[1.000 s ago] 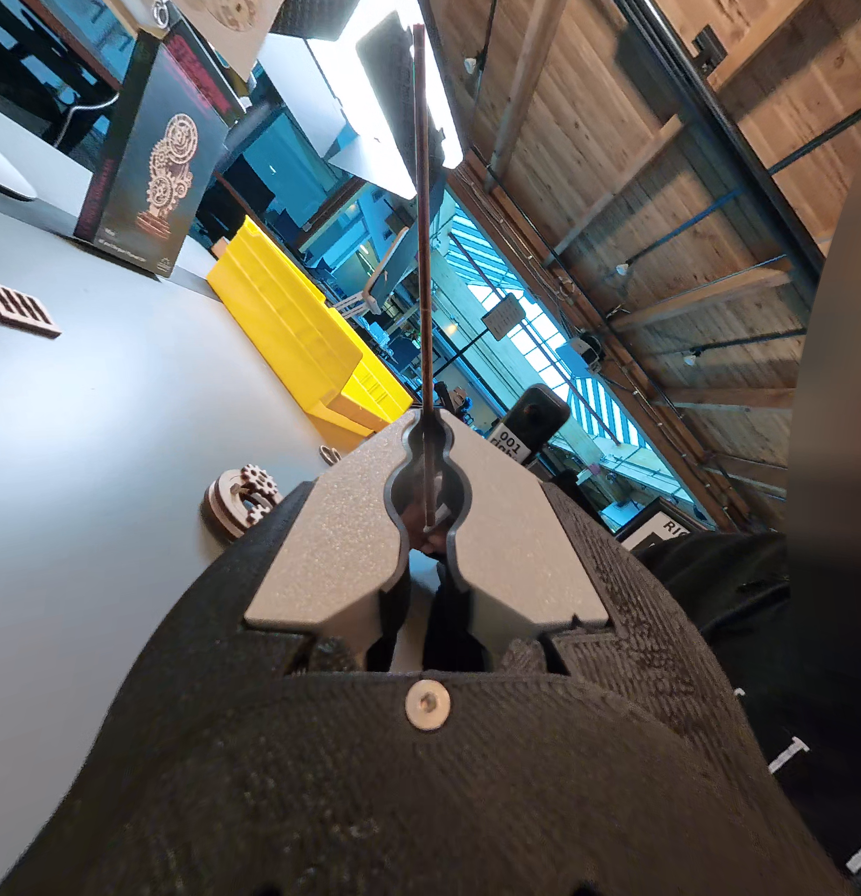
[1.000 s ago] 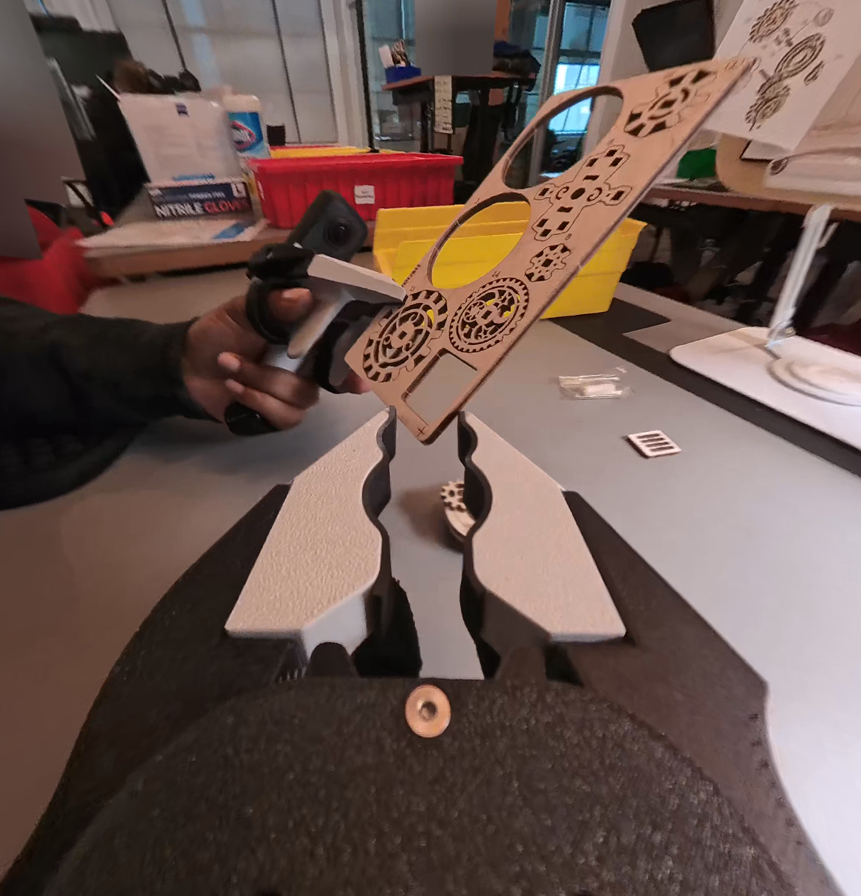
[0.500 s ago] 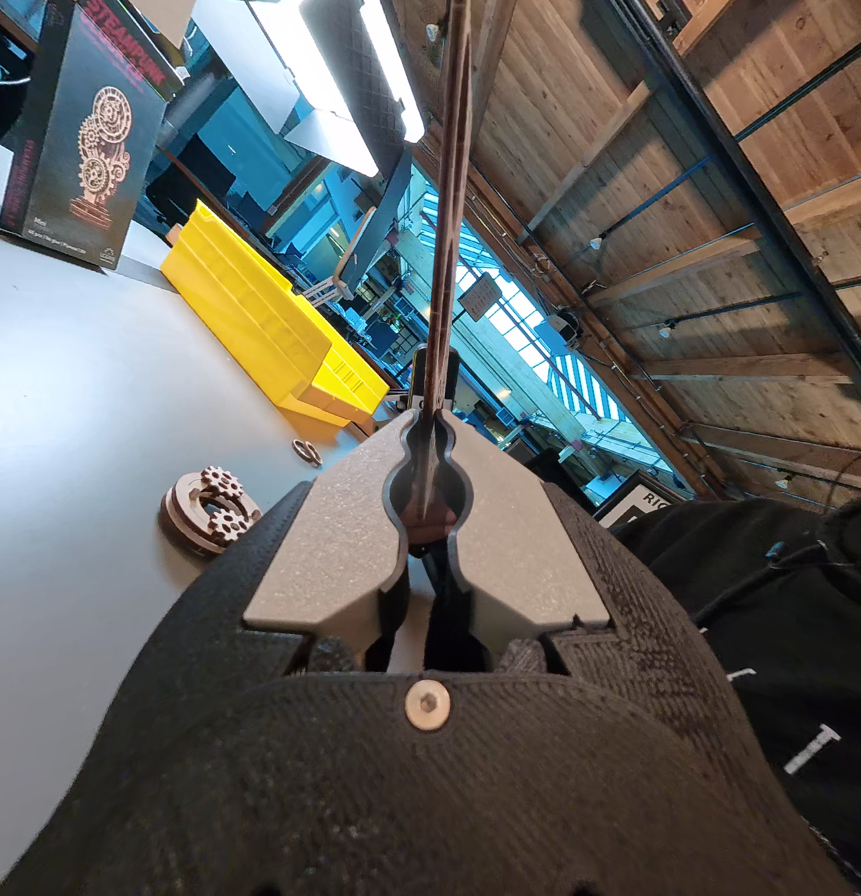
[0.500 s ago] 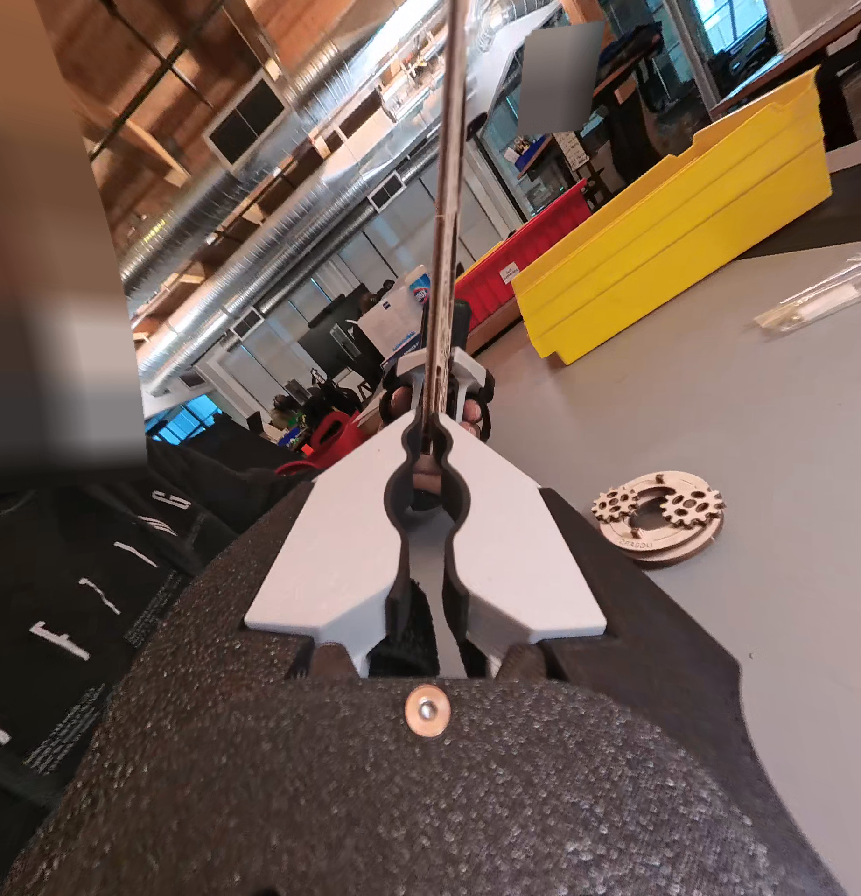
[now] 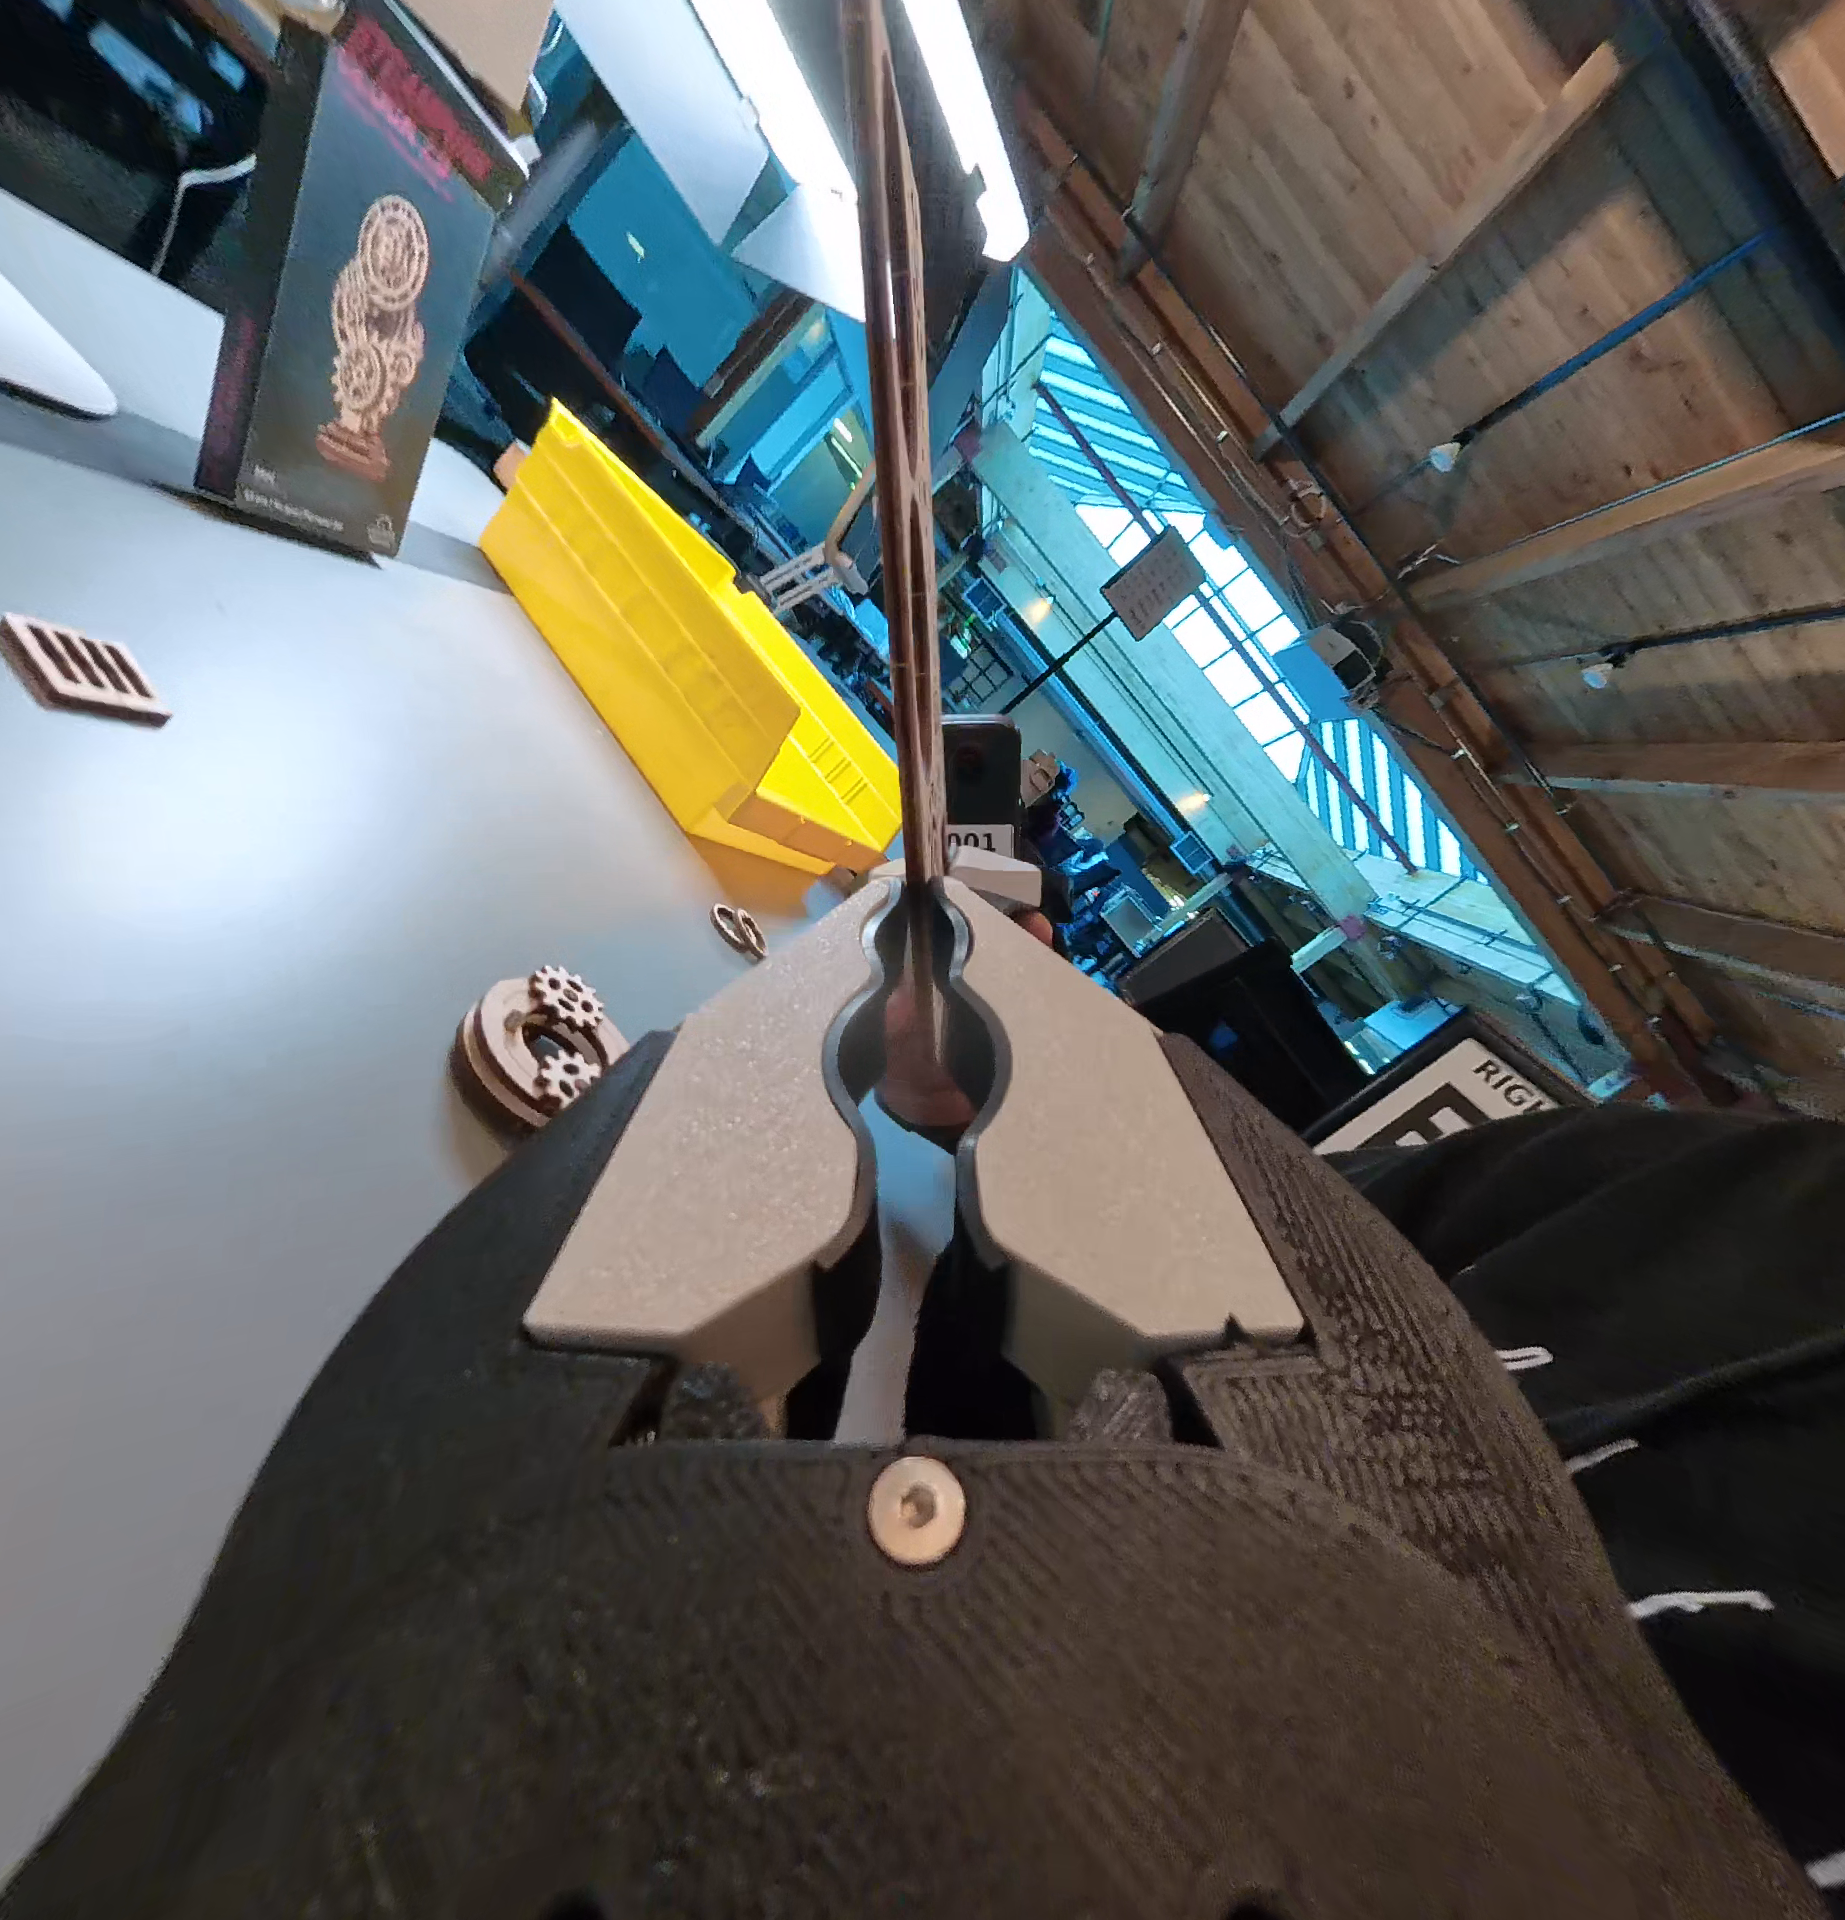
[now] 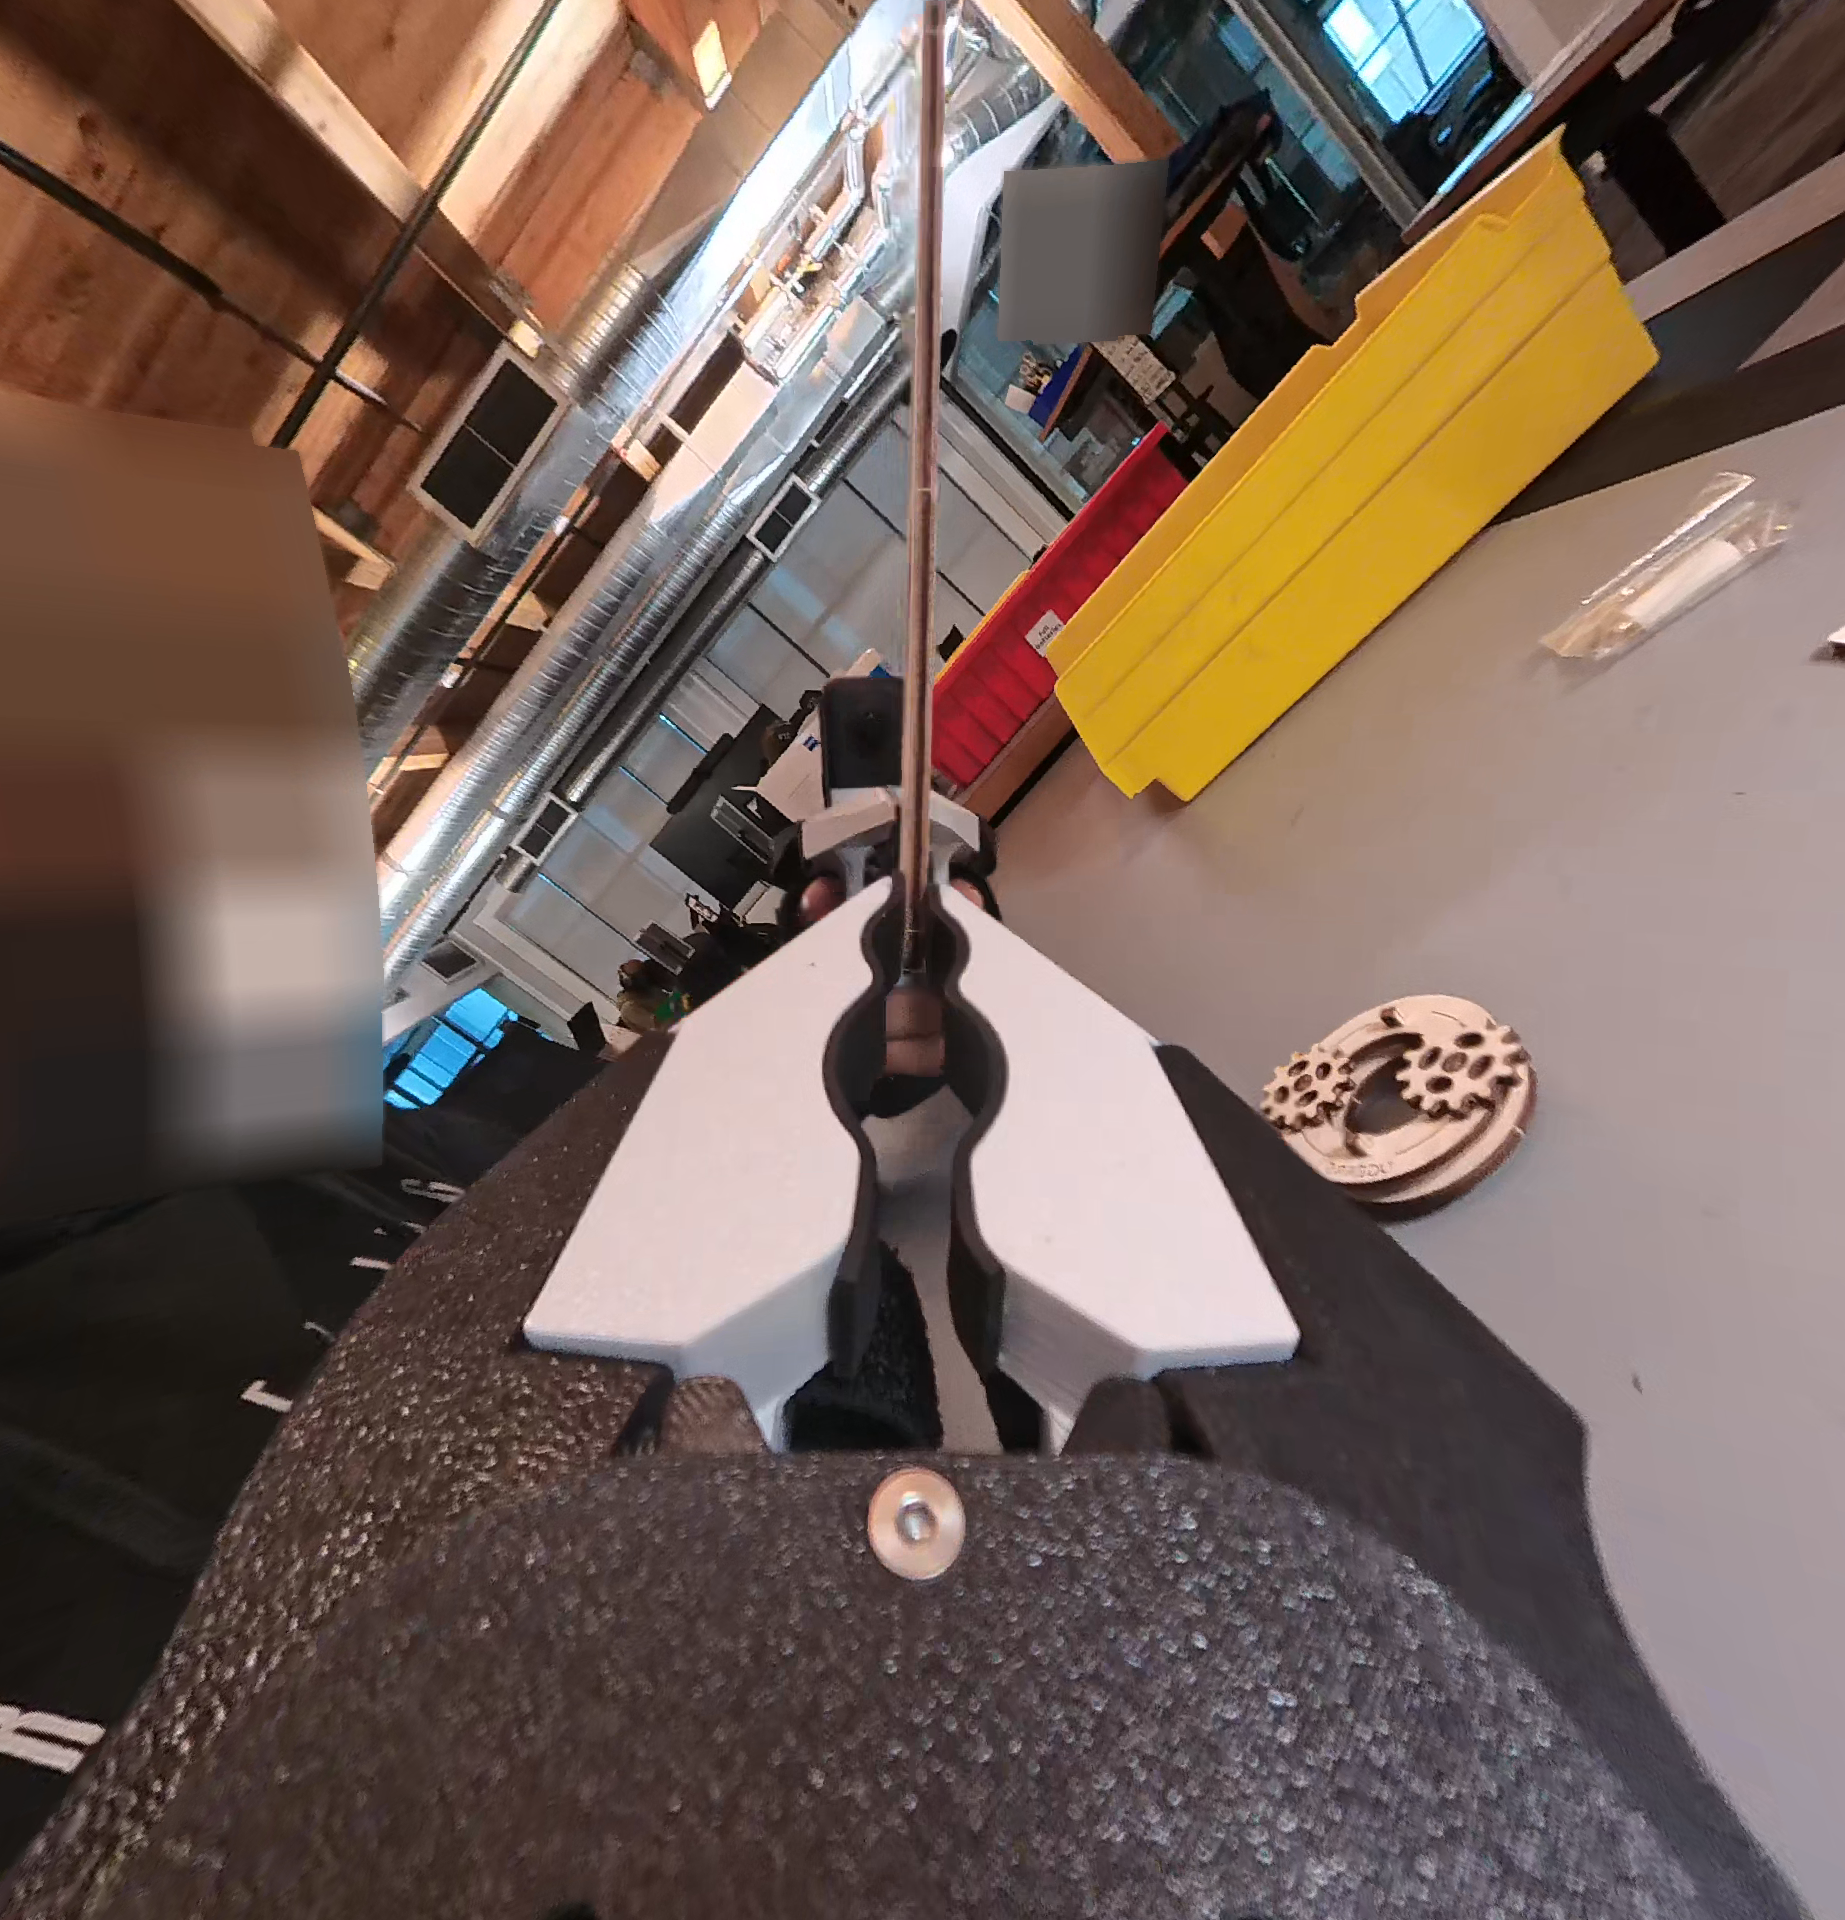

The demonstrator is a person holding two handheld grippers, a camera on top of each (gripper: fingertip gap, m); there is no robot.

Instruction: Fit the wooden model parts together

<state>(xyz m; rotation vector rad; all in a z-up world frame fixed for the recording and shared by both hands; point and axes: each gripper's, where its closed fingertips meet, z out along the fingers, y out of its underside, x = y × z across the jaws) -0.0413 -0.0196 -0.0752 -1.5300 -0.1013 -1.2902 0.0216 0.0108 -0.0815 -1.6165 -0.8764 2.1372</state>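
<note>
Left wrist view: both grippers (facing) clamp wooden sheet (image 5: 902, 499) edge-on.

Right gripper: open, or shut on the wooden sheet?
Shut: the right gripper has its fingertips closed on the edge-on wooden sheet, off the table.

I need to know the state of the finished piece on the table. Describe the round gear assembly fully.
The round gear assembly is a light, laser-cut wooden disc of stacked ring layers with an open centre. Two small toothed gears sit on its top face. It lies flat on the grey table, apart from both hand-held grippers; nothing touches it but the table.
</note>
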